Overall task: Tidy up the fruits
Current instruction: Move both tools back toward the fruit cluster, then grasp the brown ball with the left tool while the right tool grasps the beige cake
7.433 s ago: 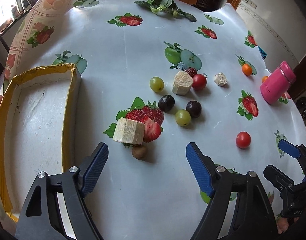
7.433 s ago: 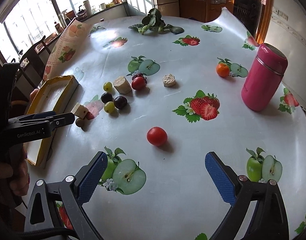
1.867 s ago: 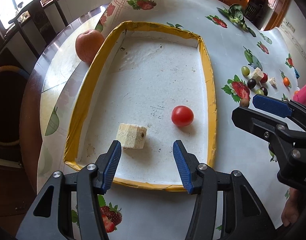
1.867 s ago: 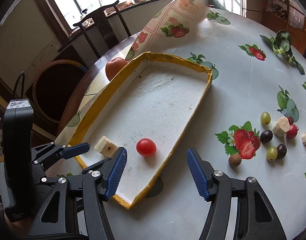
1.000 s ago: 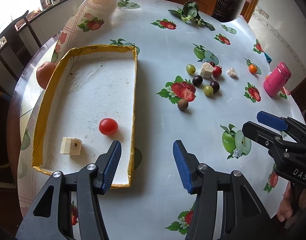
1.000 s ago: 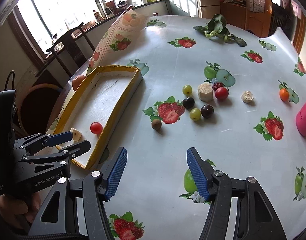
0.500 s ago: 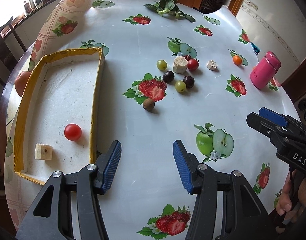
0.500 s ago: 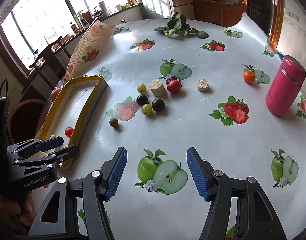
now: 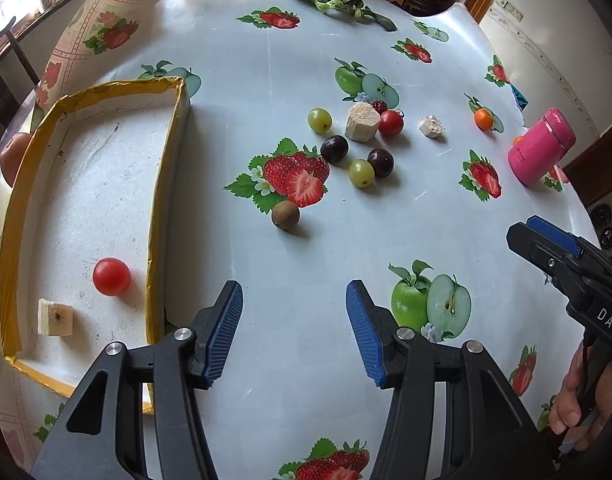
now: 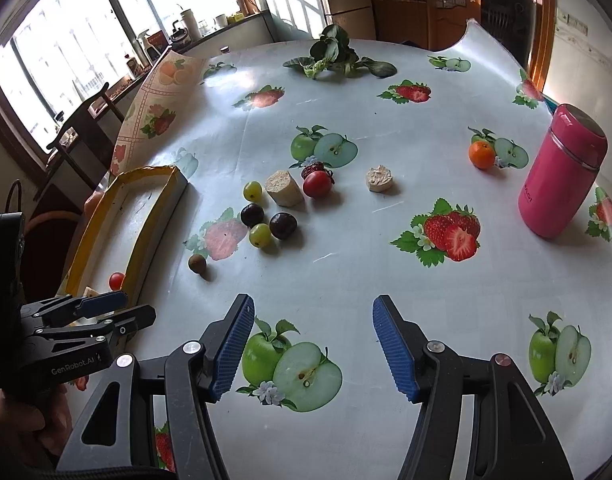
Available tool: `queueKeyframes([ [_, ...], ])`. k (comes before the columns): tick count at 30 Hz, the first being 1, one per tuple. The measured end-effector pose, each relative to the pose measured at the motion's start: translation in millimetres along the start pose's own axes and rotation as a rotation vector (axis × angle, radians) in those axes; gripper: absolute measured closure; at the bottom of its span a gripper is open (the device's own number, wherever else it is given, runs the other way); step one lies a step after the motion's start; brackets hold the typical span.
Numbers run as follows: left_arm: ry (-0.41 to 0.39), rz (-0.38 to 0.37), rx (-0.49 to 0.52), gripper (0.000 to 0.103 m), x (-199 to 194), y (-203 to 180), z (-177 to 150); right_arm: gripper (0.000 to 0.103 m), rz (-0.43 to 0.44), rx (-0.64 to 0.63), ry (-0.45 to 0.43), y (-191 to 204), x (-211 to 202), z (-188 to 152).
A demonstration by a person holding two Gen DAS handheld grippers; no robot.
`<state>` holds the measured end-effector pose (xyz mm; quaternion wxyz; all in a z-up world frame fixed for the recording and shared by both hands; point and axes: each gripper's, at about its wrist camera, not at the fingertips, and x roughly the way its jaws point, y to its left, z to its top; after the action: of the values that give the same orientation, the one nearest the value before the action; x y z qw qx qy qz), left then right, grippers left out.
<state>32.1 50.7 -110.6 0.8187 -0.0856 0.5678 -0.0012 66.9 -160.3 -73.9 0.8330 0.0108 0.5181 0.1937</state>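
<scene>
A yellow-rimmed tray (image 9: 162, 184) lies at the left and holds a red tomato (image 9: 111, 276) and a pale cut chunk (image 9: 55, 317). Loose fruit sits mid-table: a brown kiwi-like fruit (image 9: 285, 215), two green grapes (image 9: 361, 173), two dark grapes (image 9: 334, 149), a red tomato (image 9: 390, 123), two pale chunks (image 9: 360, 121) and a small orange (image 9: 483, 118). My left gripper (image 9: 294, 320) hangs open and empty over bare cloth just right of the tray. My right gripper (image 10: 311, 338) is open and empty, nearer than the fruit cluster (image 10: 266, 216).
A pink flask (image 10: 561, 176) stands at the right. Leafy greens (image 10: 333, 60) lie at the far side. An apple (image 9: 12, 154) sits outside the tray's left wall. The printed cloth curls up at the far left (image 10: 162, 92). A chair (image 10: 86, 120) stands beyond it.
Both grippers have swung right, away from the tray toward the loose fruit, which now looks nearer. The tray has slid to the left edge of both views. Jaws unchanged.
</scene>
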Motion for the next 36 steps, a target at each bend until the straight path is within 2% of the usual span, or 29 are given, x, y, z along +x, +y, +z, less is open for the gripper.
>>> queueKeyframes([
  [12, 0.031, -0.005, -0.027, 0.051, 37.9, 7.6, 31.2, 0.040, -0.010, 0.026, 0.008, -20.0, 28.0, 19.8],
  [22, 0.066, 0.022, -0.007, 0.051, 72.2, 11.6, 47.2, 0.043, -0.040, 0.073, -0.001, -54.8, 73.9, 67.5],
  [25, 0.040, 0.046, 0.033, 0.053, 72.1, 6.3, 46.0, 0.043, -0.051, 0.080, -0.001, -63.6, 87.6, 81.0],
  [30, 0.002, 0.081, 0.089, 0.063, 71.5, -0.6, 40.2, 0.048, -0.070, 0.075, 0.010, -70.3, 112.2, 96.1],
  [31, -0.004, 0.093, 0.102, 0.069, 71.8, -2.4, 39.8, 0.048, -0.077, 0.072, 0.015, -71.3, 117.7, 98.2],
  [32, -0.010, 0.094, 0.115, 0.078, 71.6, -3.7, 39.2, 0.049, -0.082, 0.071, 0.023, -71.7, 122.8, 99.7],
  [33, -0.012, 0.085, 0.122, 0.083, 71.7, -5.1, 39.2, 0.051, -0.081, 0.069, 0.031, -71.7, 127.7, 101.0],
  [36, -0.017, 0.095, 0.146, 0.084, 73.6, -11.4, 40.2, 0.051, -0.096, 0.040, 0.043, -66.3, 139.8, 102.7],
])
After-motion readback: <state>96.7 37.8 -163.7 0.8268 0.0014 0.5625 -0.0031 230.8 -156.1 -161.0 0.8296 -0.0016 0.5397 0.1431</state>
